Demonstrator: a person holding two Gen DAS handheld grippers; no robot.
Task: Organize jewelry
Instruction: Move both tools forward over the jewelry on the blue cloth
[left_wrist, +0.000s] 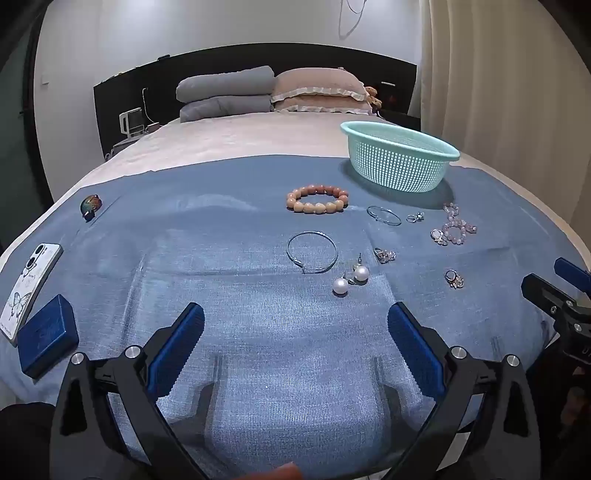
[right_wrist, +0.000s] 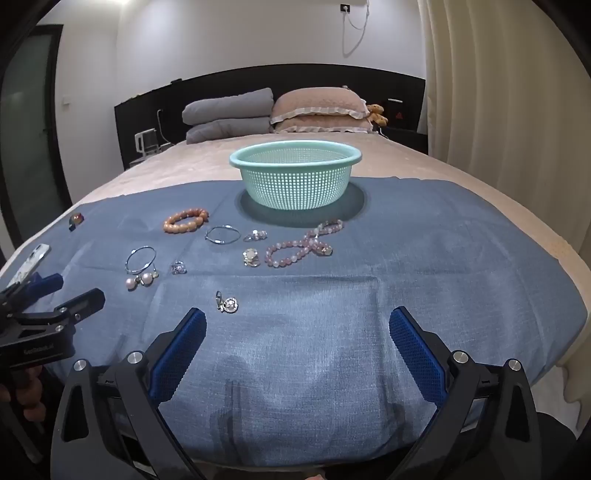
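Jewelry lies spread on a blue cloth (left_wrist: 221, 236) on a bed. An orange bead bracelet (left_wrist: 317, 199) (right_wrist: 185, 220), two silver bangles (left_wrist: 312, 252) (right_wrist: 222, 234), two pearl earrings (left_wrist: 351, 279) (right_wrist: 140, 281), a pink bead necklace (right_wrist: 303, 245) (left_wrist: 453, 225) and several small rings and charms (right_wrist: 228, 303) lie before a mint-green basket (left_wrist: 399, 155) (right_wrist: 295, 177). My left gripper (left_wrist: 295, 328) is open and empty, near the pearls. My right gripper (right_wrist: 297, 332) is open and empty, near a charm.
A phone (left_wrist: 27, 284) and a blue box (left_wrist: 48, 334) lie at the cloth's left edge, a small dark clip (left_wrist: 90, 205) further back. Pillows (right_wrist: 273, 110) and a headboard stand at the far end. A curtain (right_wrist: 498, 110) hangs at the right.
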